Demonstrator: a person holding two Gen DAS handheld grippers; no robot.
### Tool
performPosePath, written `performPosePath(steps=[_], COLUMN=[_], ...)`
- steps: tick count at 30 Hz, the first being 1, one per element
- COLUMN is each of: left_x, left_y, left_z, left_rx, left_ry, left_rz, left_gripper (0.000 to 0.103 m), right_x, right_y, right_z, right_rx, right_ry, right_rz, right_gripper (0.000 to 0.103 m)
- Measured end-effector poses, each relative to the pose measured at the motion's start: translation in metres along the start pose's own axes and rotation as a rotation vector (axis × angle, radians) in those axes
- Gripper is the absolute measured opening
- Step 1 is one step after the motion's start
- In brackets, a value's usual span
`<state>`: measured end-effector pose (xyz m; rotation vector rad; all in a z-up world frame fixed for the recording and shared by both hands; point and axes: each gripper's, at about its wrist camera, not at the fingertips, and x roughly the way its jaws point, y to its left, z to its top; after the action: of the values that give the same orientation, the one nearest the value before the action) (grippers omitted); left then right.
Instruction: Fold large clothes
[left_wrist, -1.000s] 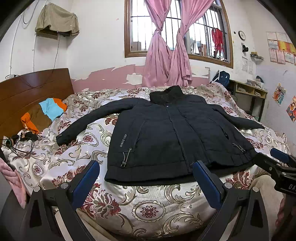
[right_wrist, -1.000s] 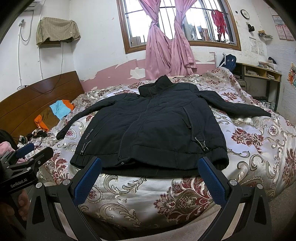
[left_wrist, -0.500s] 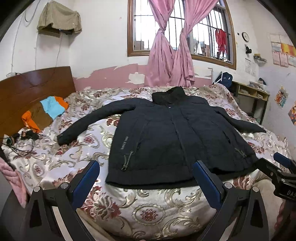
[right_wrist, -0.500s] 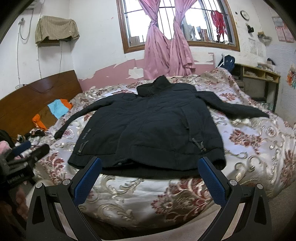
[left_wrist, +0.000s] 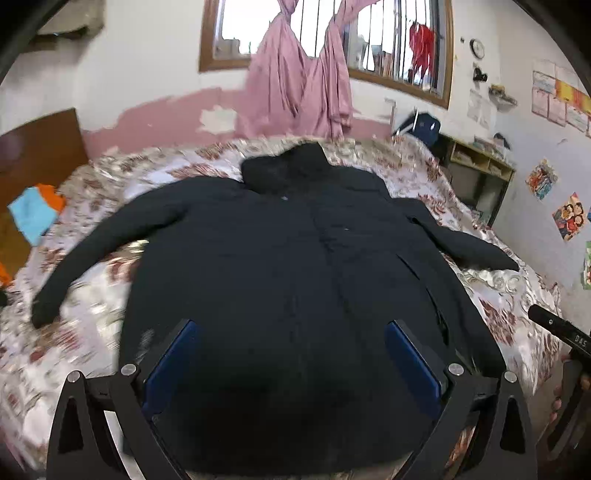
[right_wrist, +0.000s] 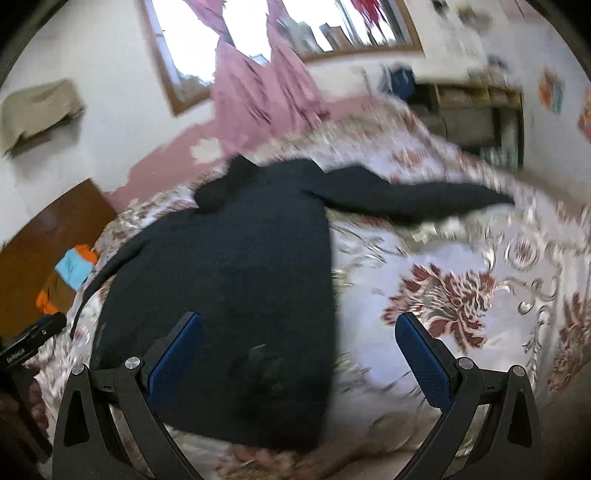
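The left claw (left_wrist: 290, 363) is seen spread wide, its two blue pads (left_wrist: 170, 365) well apart, with nothing gripped between them; it is held low over the bottom hem of a black jacket (left_wrist: 295, 277), near the middle of the hem. The right claw (right_wrist: 299, 363) is likewise seen wide open and holding nothing, and is placed over the right bottom corner of the jacket, so that one pad is framed against the dark cloth and the other against the bedspread (right_wrist: 461, 288). Whether either claw is touching the cloth cannot be told, as both views are blurred. Further out, the jacket is seen lying flat and front-up on a bed covered in a pale flowered bedspread, collar toward the far wall and hem toward the person. Both sleeves (right_wrist: 417, 199) are stretched outward to the sides, and no part of the jacket is folded over. Beyond it, some orange and light blue clothes (left_wrist: 35, 214) are seen near a wooden headboard (right_wrist: 40, 251), and pink curtains (left_wrist: 306, 88) hang at a barred window. The task is judged to be at its very start: the jacket has been laid out, but no fold has been made, and the sleeves and body are all left to be folded.
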<state>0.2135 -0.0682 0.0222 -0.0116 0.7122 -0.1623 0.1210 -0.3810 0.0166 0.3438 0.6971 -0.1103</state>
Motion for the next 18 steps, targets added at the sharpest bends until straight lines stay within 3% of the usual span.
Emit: performPosePath(steps=[5,9,13,18], left_x=[0.082,0.146,0.214,0.268], left_y=[-0.036,-0.068,-0.101,-0.133], left_z=[0.048,0.083,0.110,0.136], left_rx=[0.024,0.037,0.037,0.008], left_ry=[0.048,0.071,0.191,0.184], left_rz=[-0.019,-0.070,-0.128,-0.172], left_gripper=[0.102,0.102,0.102,0.102], right_x=[0.059,0.104,0.156,0.200], right_y=[-0.071,-0.132,-0.175,-0.212], right_z=[0.047,0.086,0.123,0.149], right_rx=[0.122,0.264,0.329,0.443], right_ry=[0.012,-0.001,0.020,0.050], right_rz=[-0.142,-0.176,-0.264,-0.332], right_gripper=[0.102,0.102,0.102,0.102])
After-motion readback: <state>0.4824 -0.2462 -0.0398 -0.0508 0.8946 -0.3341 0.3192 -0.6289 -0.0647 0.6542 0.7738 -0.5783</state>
